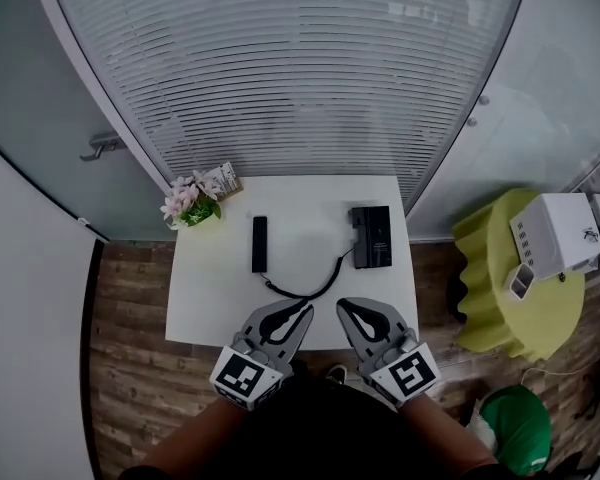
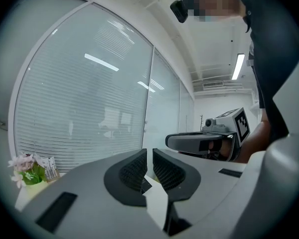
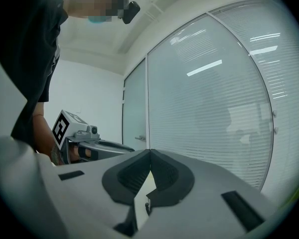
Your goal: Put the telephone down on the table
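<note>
A white worktop [image 1: 210, 298] stands on a brown plank floor [image 1: 130, 368], its far edge against a glass wall with closed blinds [image 1: 280, 68]. Pink flowers [image 1: 188, 204] and a small card [image 1: 221, 179] sit at the far left corner; the card's print is too small to read. At the far right, a yellow-green side table [image 1: 490, 268] carries a white box [image 1: 555, 233]. The black telephone handset [image 1: 259, 244] lies flat on the worktop, joined by a curling cord [image 1: 310, 290] to the base [image 1: 371, 236] on its right. The left tongs [image 1: 305, 313] hover over the near edge, well short of the handset, with only a slim gap between the jaws and nothing in it. The right tongs [image 1: 342, 306] are beside them, tips together and empty.
</note>
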The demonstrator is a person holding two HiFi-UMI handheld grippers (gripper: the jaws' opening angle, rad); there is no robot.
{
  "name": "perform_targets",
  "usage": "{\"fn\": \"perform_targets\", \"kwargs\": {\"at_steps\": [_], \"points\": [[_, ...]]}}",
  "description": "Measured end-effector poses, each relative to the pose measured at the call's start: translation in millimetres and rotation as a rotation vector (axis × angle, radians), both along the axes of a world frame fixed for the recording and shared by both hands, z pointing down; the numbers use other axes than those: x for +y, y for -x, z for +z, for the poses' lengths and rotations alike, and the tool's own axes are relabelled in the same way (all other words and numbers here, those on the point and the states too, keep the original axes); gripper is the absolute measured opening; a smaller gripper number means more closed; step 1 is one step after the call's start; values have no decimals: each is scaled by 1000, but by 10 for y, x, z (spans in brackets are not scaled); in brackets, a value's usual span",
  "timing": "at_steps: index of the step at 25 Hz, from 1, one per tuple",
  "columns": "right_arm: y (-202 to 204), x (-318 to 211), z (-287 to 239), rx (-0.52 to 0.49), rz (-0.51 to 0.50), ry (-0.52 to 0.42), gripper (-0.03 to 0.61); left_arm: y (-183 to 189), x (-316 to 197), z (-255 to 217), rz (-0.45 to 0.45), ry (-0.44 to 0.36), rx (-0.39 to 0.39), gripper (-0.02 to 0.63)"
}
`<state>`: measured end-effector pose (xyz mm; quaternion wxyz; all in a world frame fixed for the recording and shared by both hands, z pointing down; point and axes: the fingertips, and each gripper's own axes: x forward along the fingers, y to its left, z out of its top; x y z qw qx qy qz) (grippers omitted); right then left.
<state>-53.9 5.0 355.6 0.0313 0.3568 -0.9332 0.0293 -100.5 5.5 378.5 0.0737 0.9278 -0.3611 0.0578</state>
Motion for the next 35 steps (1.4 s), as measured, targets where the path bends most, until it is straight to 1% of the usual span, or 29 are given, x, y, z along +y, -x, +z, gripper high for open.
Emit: {"fn": "perform_targets", "kwargs": {"at_steps": [7, 11, 14, 25, 30, 35], "points": [[-146, 194, -54, -10, -28, -27, 23, -263, 163, -104, -5, -30, -5, 11], [-207, 268, -55, -9, -42, -28, 23, -355, 238, -102, -10, -33, 12, 11], [-261, 291, -70, -5, -48, -34, 23, -416, 259, -123, -13, -43, 8, 9], [-308, 273, -90, 1, -70, -45, 21, -496, 235, -172, -29, -67, -8, 11], [-322, 250, -105, 0, -74, -46, 21, -512, 211, -182, -47, -63, 9, 9], [-313, 216, -94, 5, -78, -48, 21, -526, 196, -242, -32, -82, 19, 11]]}}
